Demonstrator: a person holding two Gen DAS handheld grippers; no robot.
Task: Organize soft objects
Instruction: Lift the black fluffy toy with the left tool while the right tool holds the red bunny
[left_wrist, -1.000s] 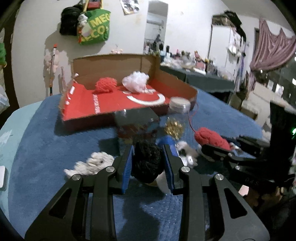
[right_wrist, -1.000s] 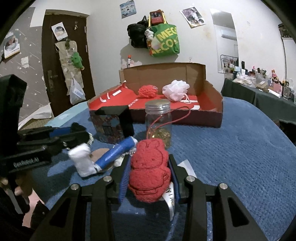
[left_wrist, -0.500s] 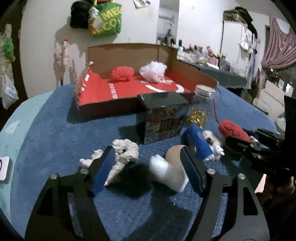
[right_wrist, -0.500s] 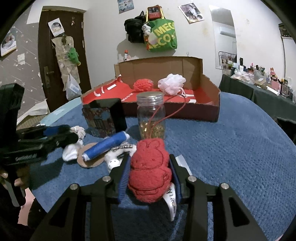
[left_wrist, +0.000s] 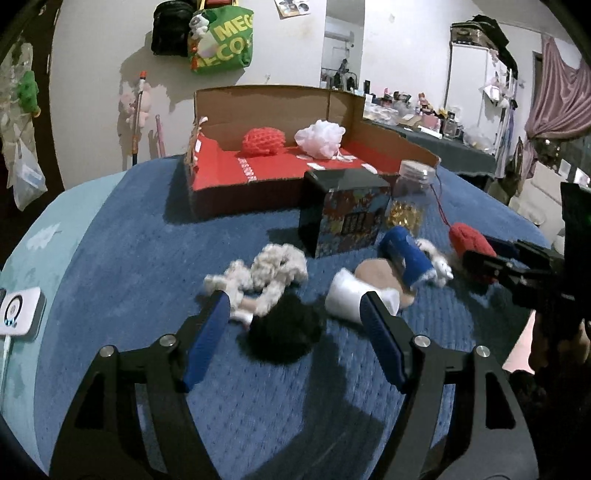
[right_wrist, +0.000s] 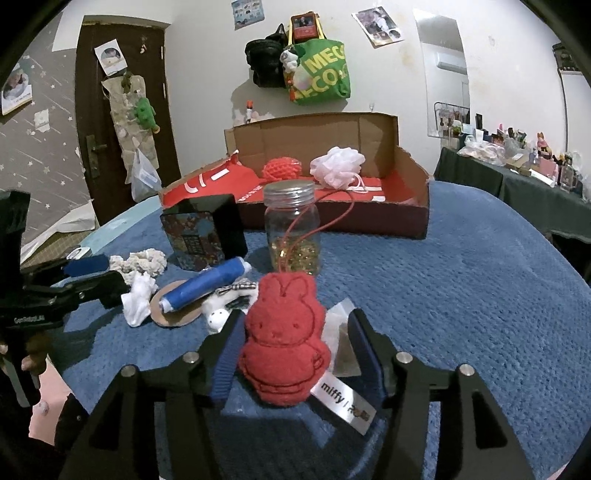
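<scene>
Released since the earlier frame, the black pom-pom (left_wrist: 284, 334) lay on the blue blanket (left_wrist: 147, 240) between the spread left hand-held gripper (left_wrist: 291, 325), near the cardboard box (left_wrist: 258, 110). Right hand-held gripper (right_wrist: 291, 354) jaws were opening around the red plush rabbit (right_wrist: 284, 339).

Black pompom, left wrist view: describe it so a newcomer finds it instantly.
On the blue blanket, in front of the red cardboard box, lies a clutter of small items. The black pompom sits nearest, between the open left gripper fingers. It is the only black fuzzy ball, beside the cream scrunchie.
</scene>
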